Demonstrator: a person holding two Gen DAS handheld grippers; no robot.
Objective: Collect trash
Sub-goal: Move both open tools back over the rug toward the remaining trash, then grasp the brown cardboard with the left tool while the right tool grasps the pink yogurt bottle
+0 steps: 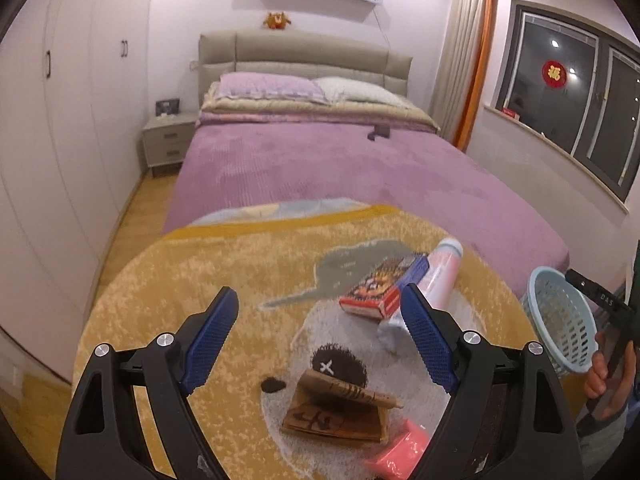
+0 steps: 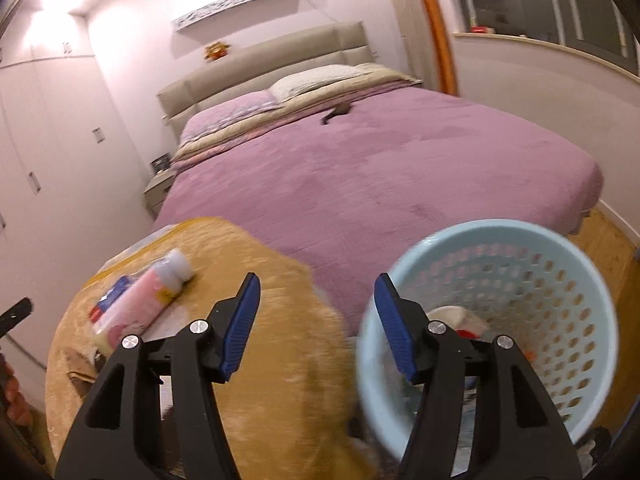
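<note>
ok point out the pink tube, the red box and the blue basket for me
pink tube (image 2: 138,300): right wrist view, on the middle of its pink body.
red box (image 1: 376,290): left wrist view, on its printed top face.
blue basket (image 2: 560,292): right wrist view, on the perforated inner wall.

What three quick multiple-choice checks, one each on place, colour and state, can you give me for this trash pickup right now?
1. Where does the folded brown paper bag lie?
A. on the yellow plush blanket
B. on the purple bedspread
C. in the basket

2. What colour is the perforated plastic basket?
A. orange
B. light blue
C. black

3. How do the left gripper jaws stand?
A. shut on the red box
B. shut on nothing
C. open

Key: 1 A, the bag rests on the blanket below the jaws; 2 B, its rim and wall are pale blue in both views; 3 C, a wide gap shows between the blue pads.
</note>
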